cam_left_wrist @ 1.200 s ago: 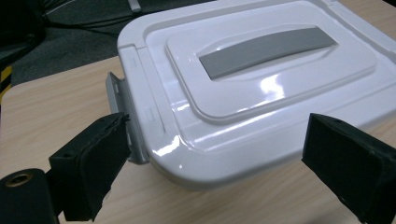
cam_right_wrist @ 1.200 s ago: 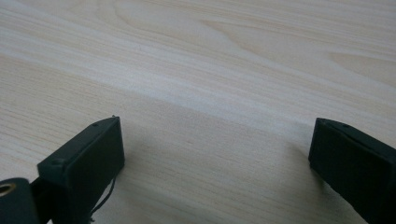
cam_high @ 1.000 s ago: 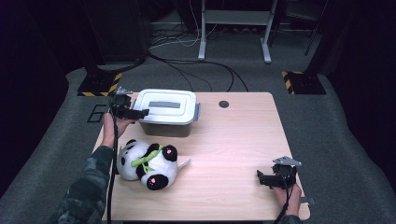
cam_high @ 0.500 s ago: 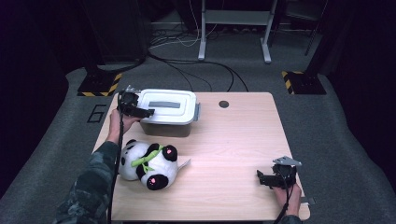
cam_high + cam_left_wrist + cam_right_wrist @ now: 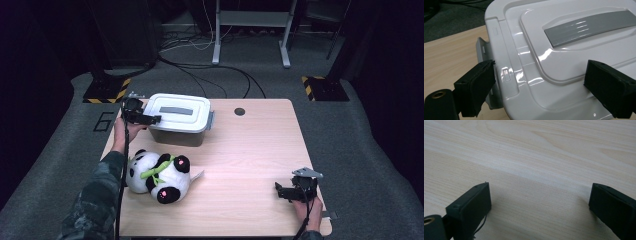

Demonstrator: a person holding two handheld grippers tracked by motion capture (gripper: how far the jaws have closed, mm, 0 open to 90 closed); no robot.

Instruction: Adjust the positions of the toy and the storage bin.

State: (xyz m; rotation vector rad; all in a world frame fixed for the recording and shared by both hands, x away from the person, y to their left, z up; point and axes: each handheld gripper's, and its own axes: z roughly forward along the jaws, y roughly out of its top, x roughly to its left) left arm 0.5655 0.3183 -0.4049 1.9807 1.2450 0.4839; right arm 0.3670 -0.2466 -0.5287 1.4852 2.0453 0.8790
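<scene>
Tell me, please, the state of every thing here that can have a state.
Box: closed, white lid on it.
Side latch: seems swung out from the lid's edge.
Left gripper: open, jaws over the lid's edge.
Right gripper: open, holding nothing, low over the table.
Panda toy: lying on its side.

My right gripper, two black padded jaws spread wide apart, nothing between them, low over the pale wood-grain table top, soft shadow under each jaw, thin dark wire strand hanging at the left jaw, brass-ringed hole at bottom left corner
</scene>
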